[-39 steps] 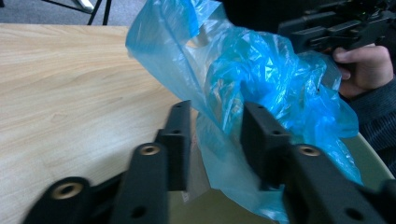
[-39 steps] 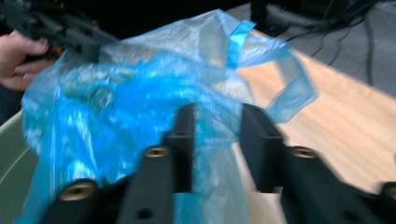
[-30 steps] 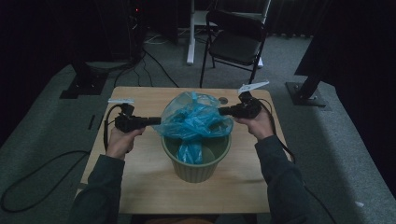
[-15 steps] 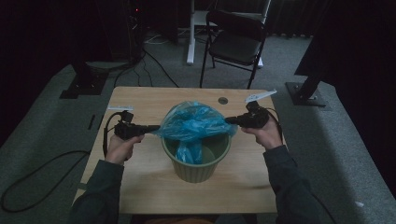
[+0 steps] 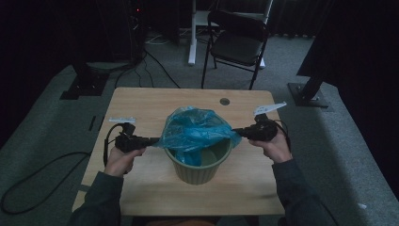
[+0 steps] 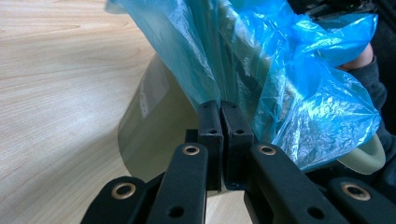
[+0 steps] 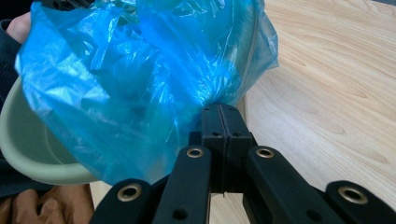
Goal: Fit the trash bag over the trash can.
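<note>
A pale green bin [image 5: 200, 168] stands on the wooden table [image 5: 141, 101], nearer its front edge. A blue plastic bag [image 5: 195, 129] is stretched across the bin's mouth, part of it hanging inside. My left gripper [image 5: 157, 140] is shut on the bag's left edge, to the left of the rim. In the left gripper view the pads [image 6: 210, 126] pinch the blue film [image 6: 196, 60] in front of the bin wall [image 6: 154, 135]. On the other side, my right gripper [image 5: 235, 132] is shut on the bag's right edge; the right gripper view has the film [image 7: 140, 79] bunched at the pads [image 7: 233, 123].
A small round hole [image 5: 225, 101] lies in the table top at the back. Behind the table stand a black folding chair [image 5: 237, 44] and a white post [image 5: 192, 30]. Cables [image 5: 37, 188] trail over the grey carpet at the left. Dark stands flank the table.
Both grippers have moved toward the person and slightly down, pulling the bag's edges out and lower over the bin's rim. The bag lies flatter and wider than before.
</note>
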Demonstrator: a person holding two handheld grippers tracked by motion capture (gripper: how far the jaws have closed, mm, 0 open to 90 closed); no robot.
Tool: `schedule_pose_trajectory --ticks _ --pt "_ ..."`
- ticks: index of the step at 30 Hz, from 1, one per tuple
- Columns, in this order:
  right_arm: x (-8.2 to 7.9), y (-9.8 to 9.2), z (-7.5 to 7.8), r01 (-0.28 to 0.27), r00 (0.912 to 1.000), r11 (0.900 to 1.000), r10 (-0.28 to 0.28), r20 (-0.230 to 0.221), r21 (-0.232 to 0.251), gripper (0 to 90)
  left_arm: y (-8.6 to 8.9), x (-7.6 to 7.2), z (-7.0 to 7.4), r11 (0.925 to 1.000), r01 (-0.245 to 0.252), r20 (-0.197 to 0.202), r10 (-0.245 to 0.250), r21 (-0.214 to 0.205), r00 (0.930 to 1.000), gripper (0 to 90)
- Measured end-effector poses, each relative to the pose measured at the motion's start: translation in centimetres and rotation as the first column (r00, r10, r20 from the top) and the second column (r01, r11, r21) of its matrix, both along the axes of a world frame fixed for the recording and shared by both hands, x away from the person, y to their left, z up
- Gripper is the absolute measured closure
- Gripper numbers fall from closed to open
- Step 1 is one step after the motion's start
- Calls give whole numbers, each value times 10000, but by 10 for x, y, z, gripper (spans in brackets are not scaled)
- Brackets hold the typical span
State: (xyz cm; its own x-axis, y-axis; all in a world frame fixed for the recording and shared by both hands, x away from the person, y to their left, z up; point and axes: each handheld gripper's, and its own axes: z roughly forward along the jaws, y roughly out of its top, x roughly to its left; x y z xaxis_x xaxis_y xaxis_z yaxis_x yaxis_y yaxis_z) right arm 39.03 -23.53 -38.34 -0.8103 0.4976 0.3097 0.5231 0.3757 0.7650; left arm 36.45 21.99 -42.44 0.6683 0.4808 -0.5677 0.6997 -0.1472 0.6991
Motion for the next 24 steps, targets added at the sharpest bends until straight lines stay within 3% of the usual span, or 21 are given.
schedule_pose_trajectory --ticks 15,24 --pt "-14 0 -7 -15 10000 9996 12 90 268 900 -8 -9 -5 9997 97 128 -100 231 9999 882" --pt "-25 1 -9 -86 9996 10000 85 253 13 900 -9 -23 -8 9984 170 287 -185 538 9994 866"
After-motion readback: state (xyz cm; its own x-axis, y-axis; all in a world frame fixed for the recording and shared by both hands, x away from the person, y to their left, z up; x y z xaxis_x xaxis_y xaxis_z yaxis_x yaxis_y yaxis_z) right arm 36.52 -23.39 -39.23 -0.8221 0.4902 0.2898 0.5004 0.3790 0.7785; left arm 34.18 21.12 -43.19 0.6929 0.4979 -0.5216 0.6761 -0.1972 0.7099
